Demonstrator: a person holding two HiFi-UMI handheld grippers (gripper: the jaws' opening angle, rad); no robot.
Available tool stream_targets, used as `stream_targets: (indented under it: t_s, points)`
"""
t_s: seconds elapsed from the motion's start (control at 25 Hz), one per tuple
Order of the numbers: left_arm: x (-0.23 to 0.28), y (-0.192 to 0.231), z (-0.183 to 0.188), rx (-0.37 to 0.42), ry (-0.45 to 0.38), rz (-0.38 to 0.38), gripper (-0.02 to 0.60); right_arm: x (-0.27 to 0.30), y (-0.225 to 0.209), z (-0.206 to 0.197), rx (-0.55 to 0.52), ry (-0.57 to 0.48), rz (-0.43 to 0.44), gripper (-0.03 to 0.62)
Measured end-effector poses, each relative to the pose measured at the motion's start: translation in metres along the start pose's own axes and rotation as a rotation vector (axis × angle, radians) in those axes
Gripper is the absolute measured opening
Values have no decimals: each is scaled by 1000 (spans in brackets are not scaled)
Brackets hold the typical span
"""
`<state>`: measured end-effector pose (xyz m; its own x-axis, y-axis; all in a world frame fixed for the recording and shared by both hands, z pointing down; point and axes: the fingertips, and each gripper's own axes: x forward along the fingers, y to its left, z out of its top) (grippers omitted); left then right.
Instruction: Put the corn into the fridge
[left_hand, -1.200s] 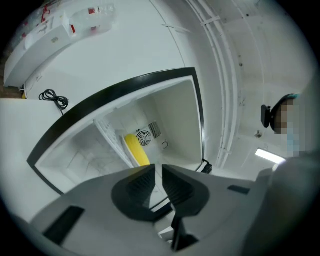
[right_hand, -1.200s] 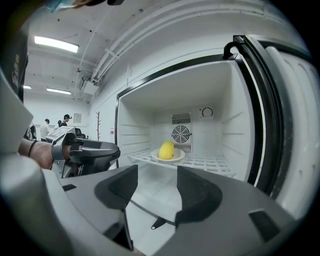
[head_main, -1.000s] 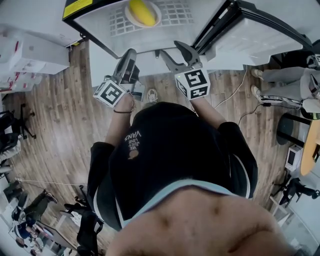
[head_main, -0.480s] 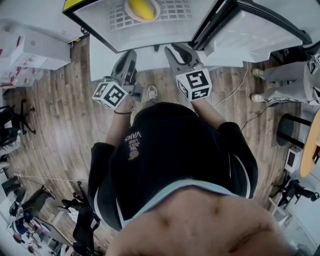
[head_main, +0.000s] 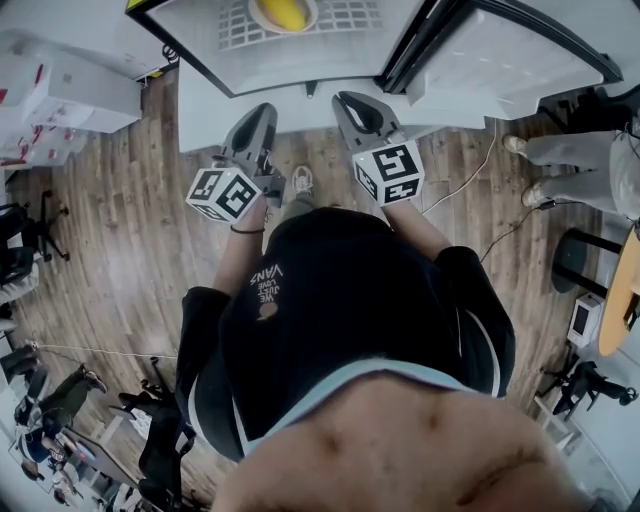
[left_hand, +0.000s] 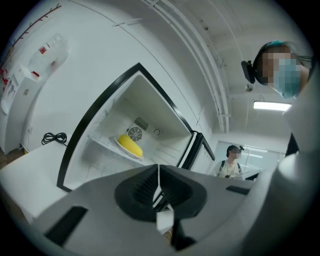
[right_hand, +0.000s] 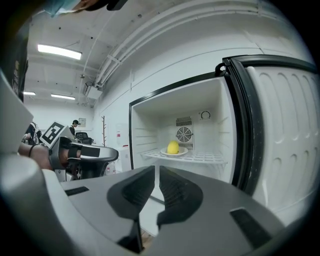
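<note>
Corn (head_main: 283, 12) sits on a plate (head_main: 300, 27) on the fridge (head_main: 300, 62) shelf in the head view, with the left gripper (head_main: 262, 112) and right gripper (head_main: 352, 103) both just outside the fridge opening. Left gripper view: jaws pinched together, empty. Right gripper view: jaws closing, narrow gap, nothing between.

White plate (right_hand: 183, 150) on fridge shelf (right_hand: 206, 158)

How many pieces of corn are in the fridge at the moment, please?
1: the corn lies on a white plate on the wire shelf in the fridge, before the fan. Lower space is hidden.
</note>
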<state>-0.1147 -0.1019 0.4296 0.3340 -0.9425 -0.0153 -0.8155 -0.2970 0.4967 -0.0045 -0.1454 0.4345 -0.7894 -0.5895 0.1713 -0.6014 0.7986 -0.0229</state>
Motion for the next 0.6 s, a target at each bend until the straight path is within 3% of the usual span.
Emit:
stream_targets:
  t_s: [0.6]
  points:
    - [-14,-12,-25,34,40,56,23,-27,9,-11,5,10,19,14]
